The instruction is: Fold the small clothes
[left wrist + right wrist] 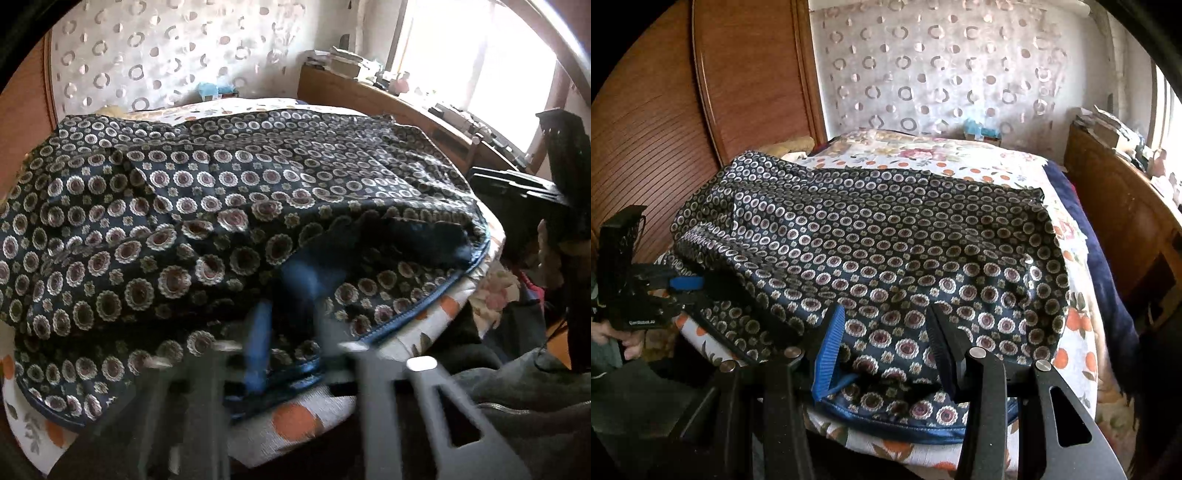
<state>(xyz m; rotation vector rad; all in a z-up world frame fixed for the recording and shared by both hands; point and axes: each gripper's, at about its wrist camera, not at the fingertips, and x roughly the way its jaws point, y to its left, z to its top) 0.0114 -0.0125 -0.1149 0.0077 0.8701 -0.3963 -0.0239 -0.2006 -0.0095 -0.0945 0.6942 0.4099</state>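
Right gripper point(886, 350): my jaws stand apart over the near hem, cloth lying between them, pads not pressing that I can see
Left gripper point(280, 332): blurred in its own view; I read it as closed, whether cloth is caught I cannot tell
Garment point(886, 251): dark blue, ringed with round medallions, spread flat on the bed with a fold along its left edge
Bedsheet point(1075, 354): white, orange fruit print, under the garment
Hand point(613, 339): mine, holding the left tool at the bed's left corner
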